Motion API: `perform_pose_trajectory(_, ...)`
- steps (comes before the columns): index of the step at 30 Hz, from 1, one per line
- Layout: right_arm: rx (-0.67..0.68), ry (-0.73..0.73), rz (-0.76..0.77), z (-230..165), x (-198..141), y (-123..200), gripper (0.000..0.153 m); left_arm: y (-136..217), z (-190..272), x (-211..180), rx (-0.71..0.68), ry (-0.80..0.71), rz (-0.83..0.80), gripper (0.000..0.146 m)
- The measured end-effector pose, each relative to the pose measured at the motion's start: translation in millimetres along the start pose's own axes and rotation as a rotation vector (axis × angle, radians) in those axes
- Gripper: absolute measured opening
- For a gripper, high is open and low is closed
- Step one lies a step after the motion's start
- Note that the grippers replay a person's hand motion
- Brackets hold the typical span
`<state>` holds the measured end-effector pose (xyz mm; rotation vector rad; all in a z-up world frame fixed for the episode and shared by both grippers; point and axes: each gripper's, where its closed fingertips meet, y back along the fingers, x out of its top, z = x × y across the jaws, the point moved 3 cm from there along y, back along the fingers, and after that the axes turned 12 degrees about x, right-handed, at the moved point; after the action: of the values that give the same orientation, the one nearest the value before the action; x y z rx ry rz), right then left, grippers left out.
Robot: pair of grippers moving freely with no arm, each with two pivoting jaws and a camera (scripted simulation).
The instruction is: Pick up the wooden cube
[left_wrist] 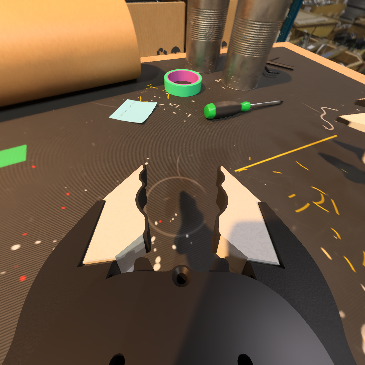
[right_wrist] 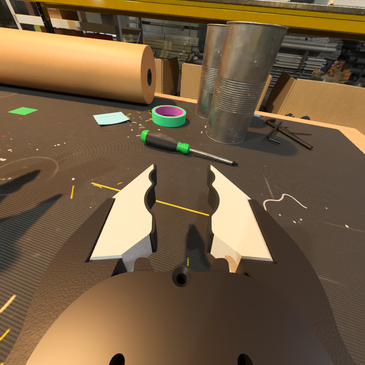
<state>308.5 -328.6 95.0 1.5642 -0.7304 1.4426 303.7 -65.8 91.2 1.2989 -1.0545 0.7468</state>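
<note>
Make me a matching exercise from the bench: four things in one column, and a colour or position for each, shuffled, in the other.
Things:
1. tape roll
2. screwdriver
3. paper roll
4. metal cans

Descriptions:
A. standing upright side by side
B. lying on its side, brown
C. green outside, pink inside
D. black handle with green ends

Pairs: 1-C, 2-D, 3-B, 4-A

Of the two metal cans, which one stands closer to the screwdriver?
The front metal can, nearer the camera, beside the screwdriver; the rear metal can stands partly hidden behind it, toward the table edge.
</note>
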Motion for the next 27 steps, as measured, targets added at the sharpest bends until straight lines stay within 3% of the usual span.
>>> perform_pose_trajectory(4, 0.01, -0.009, 0.003, 0, 0, 0, 0.051, 57, -24, 36, -0.024, -0.122, -0.038, 0.07)
perform_pose_trajectory(9, 0.027, -0.029, -0.005, 1, -1, -1, 0.051, 102, -121, 80, 0.108, -0.328, -0.239, 0.068)
perform_pose_trajectory(13, 0.028, -0.024, -0.006, 0, -1, -1, 0.052, 71, -200, 79, 0.259, -0.437, -0.491, 0.066)
perform_pose_trajectory(17, 0.028, -0.011, -0.002, -1, 0, -1, 0.051, 19, -245, 39, 0.314, -0.464, -0.726, 0.067)
perform_pose_trajectory(22, 0.037, -0.019, -0.002, -1, 0, -1, 0.051, -19, -264, -8, 0.284, -0.444, -0.894, 0.067)
perform_pose_trajectory(27, 0.036, -0.016, -0.001, -1, 0, -1, 0.051, -31, -272, -33, 0.279, -0.442, -0.987, 0.067)
